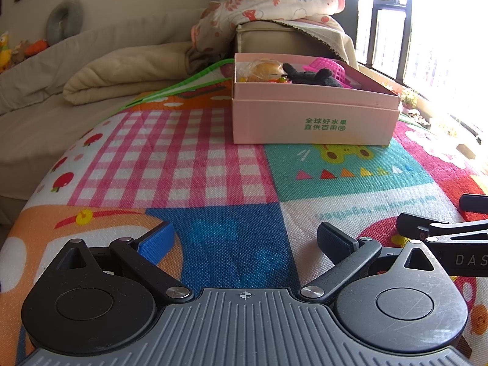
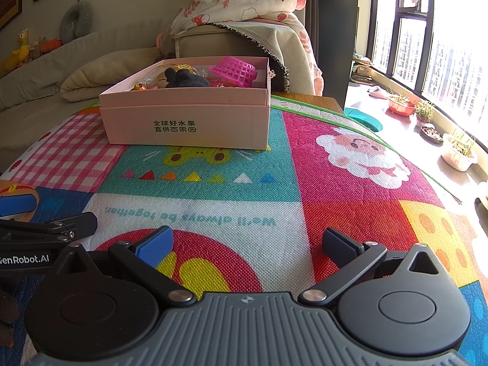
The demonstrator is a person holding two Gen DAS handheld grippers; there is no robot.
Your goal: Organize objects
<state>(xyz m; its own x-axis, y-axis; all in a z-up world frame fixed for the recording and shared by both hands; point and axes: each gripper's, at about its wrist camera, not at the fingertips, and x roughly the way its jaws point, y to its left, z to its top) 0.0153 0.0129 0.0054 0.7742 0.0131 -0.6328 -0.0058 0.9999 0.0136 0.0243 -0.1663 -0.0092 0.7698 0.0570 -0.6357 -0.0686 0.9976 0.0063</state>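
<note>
A pink cardboard box with green print stands at the far side of the colourful play mat. Inside it lie a dark plush toy, a magenta plastic basket and a yellowish toy. My left gripper rests low over the mat, open, nothing between its fingers. My right gripper sits beside it, also open and empty. Each gripper shows at the edge of the other's view: the right gripper, the left gripper.
A beige sofa with a folded cream blanket lies to the left. A floral quilt is heaped on a cushion behind the box. Potted plants line the bright window sill on the right. The mat's right edge drops to the floor.
</note>
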